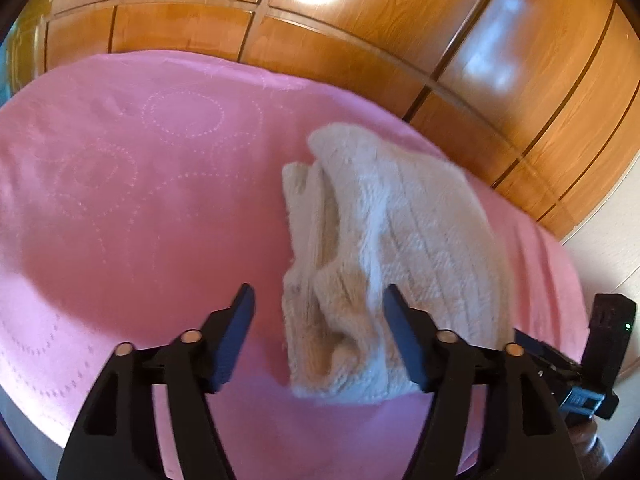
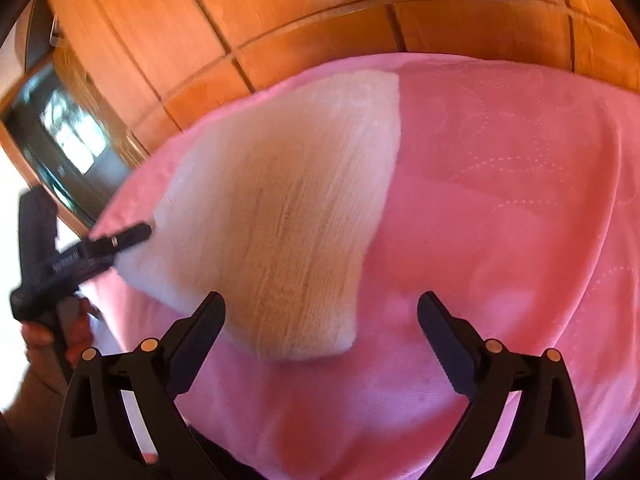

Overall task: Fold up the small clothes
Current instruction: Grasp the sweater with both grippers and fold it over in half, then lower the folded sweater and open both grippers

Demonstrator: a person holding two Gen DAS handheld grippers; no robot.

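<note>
A cream fluffy knitted garment [image 1: 384,248] lies folded in a bundle on the pink bedspread [image 1: 140,200]. My left gripper [image 1: 318,300] is open, its fingers on either side of the garment's near end, not closed on it. In the right wrist view the garment [image 2: 280,208] lies flat as a rough triangle. My right gripper [image 2: 320,308] is open just above the garment's near corner. The left gripper [image 2: 120,240] also shows there at the garment's left edge, held by a hand.
A wooden panelled wardrobe [image 1: 360,32] stands behind the bed. A dark screen [image 2: 68,148] sits against the wardrobe at left. The bedspread [image 2: 500,200] stretches to the right of the garment. The right gripper's body [image 1: 592,360] shows at the bed's right edge.
</note>
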